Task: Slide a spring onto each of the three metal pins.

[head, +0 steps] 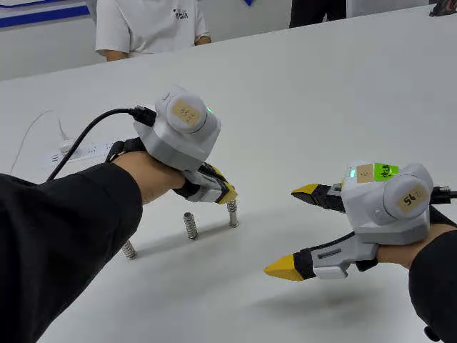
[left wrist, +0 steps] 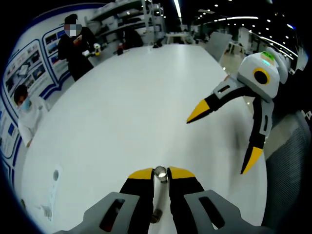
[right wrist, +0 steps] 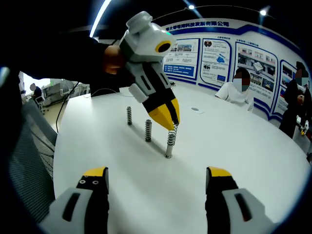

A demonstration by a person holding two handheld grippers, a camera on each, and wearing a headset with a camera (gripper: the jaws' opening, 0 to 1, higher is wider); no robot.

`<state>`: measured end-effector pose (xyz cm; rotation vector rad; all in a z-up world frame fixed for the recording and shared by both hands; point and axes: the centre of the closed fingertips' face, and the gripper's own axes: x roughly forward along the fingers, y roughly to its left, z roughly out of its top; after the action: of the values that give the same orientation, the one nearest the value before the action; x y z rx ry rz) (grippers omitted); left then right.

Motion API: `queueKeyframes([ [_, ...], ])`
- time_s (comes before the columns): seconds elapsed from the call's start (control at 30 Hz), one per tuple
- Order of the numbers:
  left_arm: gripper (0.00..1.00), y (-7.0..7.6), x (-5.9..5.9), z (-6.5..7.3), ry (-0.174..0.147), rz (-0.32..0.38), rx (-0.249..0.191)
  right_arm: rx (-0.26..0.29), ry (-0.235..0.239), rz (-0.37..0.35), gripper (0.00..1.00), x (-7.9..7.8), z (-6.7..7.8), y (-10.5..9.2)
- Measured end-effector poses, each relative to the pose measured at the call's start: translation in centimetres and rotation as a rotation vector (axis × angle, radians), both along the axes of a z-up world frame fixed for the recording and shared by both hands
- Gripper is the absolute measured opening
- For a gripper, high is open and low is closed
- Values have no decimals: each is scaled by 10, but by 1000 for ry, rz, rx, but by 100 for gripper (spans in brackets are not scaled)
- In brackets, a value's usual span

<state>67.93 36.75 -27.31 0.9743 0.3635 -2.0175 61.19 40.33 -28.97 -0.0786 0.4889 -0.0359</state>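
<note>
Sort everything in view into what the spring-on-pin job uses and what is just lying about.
For the job:
- thin metal pins, each wearing a coiled steel spring: left pin, middle pin, right pin
- left tongs, shut around the right pin's spring
- right tongs, open and empty

Lying about:
- white power strip with its pale cable
- person in a white shirt

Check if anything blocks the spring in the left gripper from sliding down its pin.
Nothing visible does. The left gripper holds the spring already over the top of the pin, whose shaft below is bare down to the table.
</note>
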Motion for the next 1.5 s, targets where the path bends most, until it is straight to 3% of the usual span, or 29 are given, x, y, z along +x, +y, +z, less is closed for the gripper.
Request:
queueKeyframes([
  [0.93, 11, 2, 1, -21, -20, 19, -4, 4, 13, 14, 83, 1, -3, 4],
  [1.2, 11, 1, 1, -28, -42, 17, -7, 4, 11, 10, 83, 0, -2, 3],
  [1.5, 11, -1, 5, -33, -37, 30, -10, 6, 13, 9, 83, 0, -4, 3],
])
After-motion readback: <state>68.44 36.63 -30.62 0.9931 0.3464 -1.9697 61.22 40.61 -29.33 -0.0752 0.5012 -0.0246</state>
